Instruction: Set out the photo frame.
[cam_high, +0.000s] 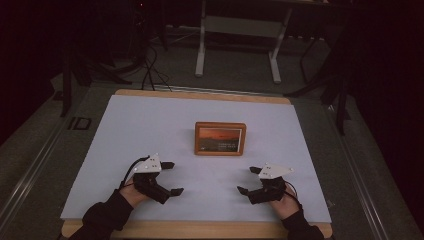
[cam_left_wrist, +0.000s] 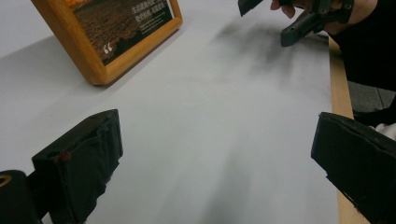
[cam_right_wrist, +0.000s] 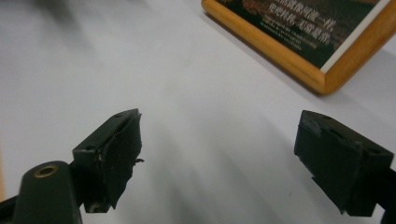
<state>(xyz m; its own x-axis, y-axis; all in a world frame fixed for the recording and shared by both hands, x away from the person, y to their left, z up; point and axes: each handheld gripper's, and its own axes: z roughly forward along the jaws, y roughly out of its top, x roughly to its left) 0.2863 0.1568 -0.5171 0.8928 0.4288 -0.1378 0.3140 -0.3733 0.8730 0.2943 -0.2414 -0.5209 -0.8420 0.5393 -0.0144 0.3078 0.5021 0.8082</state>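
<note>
Your left gripper (cam_high: 171, 177) and right gripper (cam_high: 248, 180) both hover with jaws spread, holding nothing. The framed picture (cam_high: 220, 138) lies flat mid-counter, beyond and between them. White sheet (cam_high: 150, 120) around it lies bare to the counter's wooden edge (cam_high: 200, 231).

A white sheet (cam_high: 150, 130) covers the wooden table (cam_high: 200, 230) mid-frame. A pale metal stand (cam_high: 240, 30) and dark cables (cam_high: 150, 65) occupy the floor above.
</note>
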